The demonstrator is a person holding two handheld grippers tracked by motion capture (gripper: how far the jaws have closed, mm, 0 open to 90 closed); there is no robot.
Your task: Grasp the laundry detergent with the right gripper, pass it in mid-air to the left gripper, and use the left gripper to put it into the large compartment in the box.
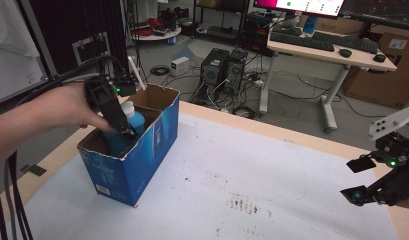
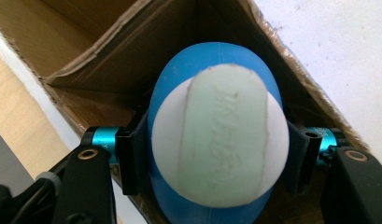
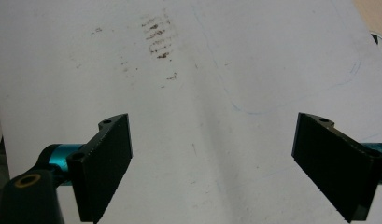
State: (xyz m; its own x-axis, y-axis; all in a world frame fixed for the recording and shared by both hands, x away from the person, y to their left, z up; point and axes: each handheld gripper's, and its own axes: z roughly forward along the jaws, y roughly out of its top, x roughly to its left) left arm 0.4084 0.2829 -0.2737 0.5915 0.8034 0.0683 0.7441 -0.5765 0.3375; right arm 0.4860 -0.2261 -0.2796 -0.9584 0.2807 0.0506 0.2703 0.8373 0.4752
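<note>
Snagging is the risk: left hand-held gripper [image 2: 212, 154] is clamped on the blue bottle [image 2: 216, 140] inside the cardboard box [image 1: 142, 150] near the surface's left edge; a jaw could catch the torn rim. Right hand-held gripper [image 3: 212, 163] hovers, jaws apart.

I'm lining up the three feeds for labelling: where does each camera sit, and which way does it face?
High view: above the person's side, facing forward and down on the table; forearm, left gripper, right gripper.
Left gripper view: on that gripper, looking down into the box; jaws clamp the blue bottle.
Right gripper view: facing the white sheet; jaws wide apart.
Shared: bottle and box; the sheet's brown stain.
</note>
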